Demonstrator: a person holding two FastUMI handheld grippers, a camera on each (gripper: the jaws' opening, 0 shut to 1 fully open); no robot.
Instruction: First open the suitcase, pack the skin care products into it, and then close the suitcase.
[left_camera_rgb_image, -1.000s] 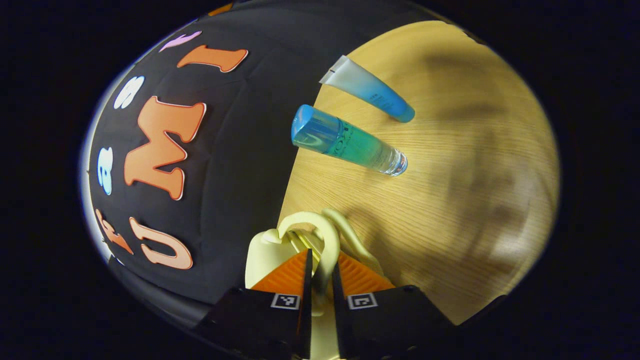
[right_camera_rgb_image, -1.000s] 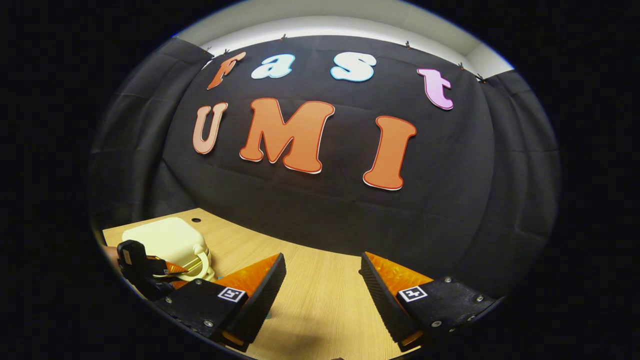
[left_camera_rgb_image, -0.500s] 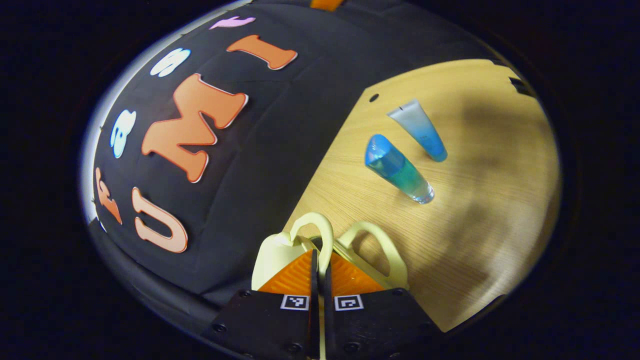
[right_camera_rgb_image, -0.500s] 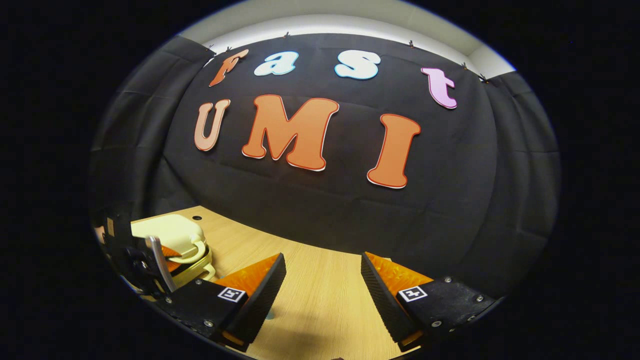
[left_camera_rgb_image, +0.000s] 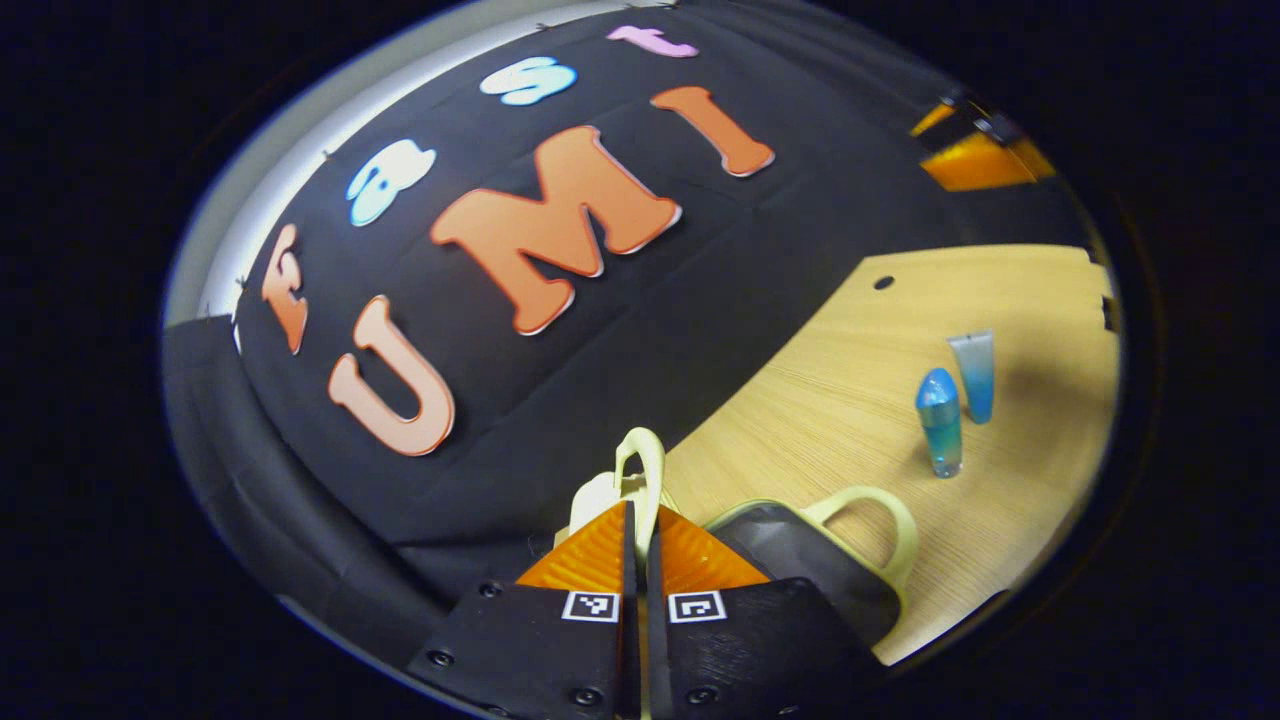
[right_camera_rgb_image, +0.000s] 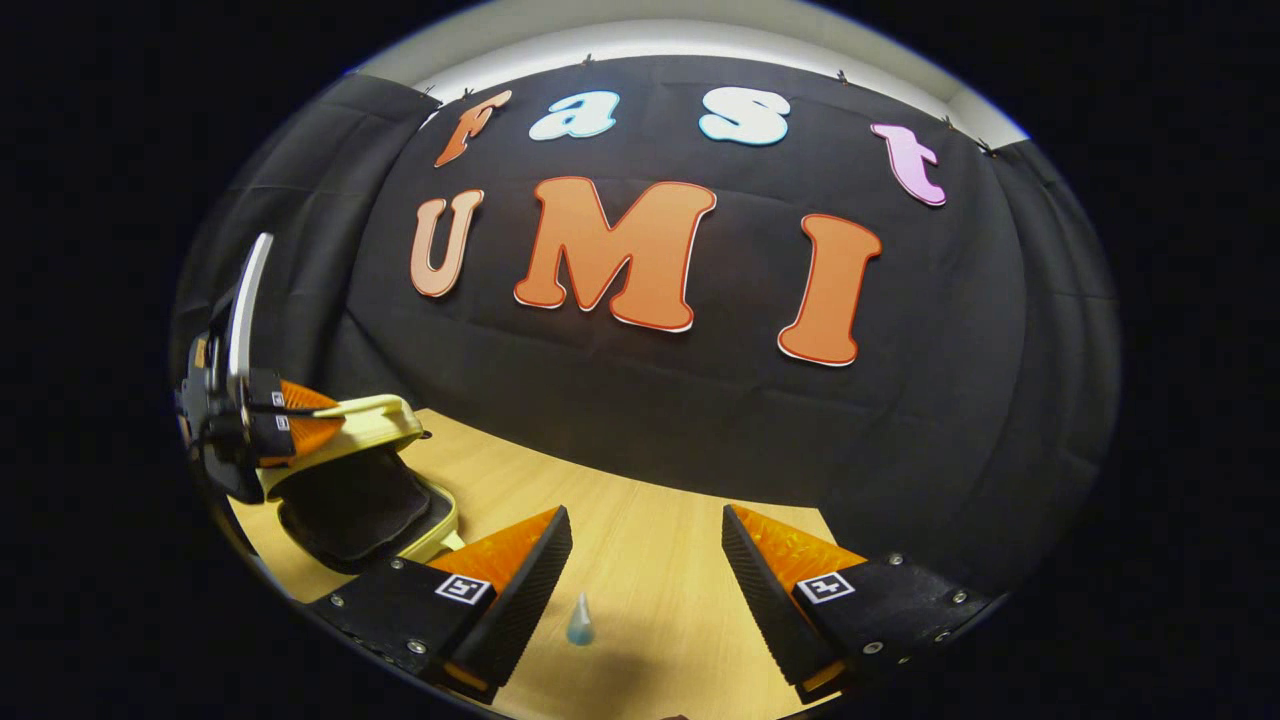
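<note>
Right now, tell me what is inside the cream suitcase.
The small cream hard-shell suitcase shows dark lining in its lower half and nothing packed there. The left tool, lifting the lid, hides the back corner.

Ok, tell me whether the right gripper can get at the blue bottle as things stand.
Probably yes. The right gripper is open and holds nothing, and the blue bottle lies on bare table beside the tube, apart from the suitcase, with nothing over it.

Cream suitcase (left_camera_rgb_image: 800, 545) partly open, dark lining showing, upper-half handle (left_camera_rgb_image: 642, 480) pinched between left jaws, lower half right of them. Blue-capped bottle (left_camera_rgb_image: 940, 420) and blue tube (left_camera_rgb_image: 975, 372) upright, side by side, far right of jaws.
</note>
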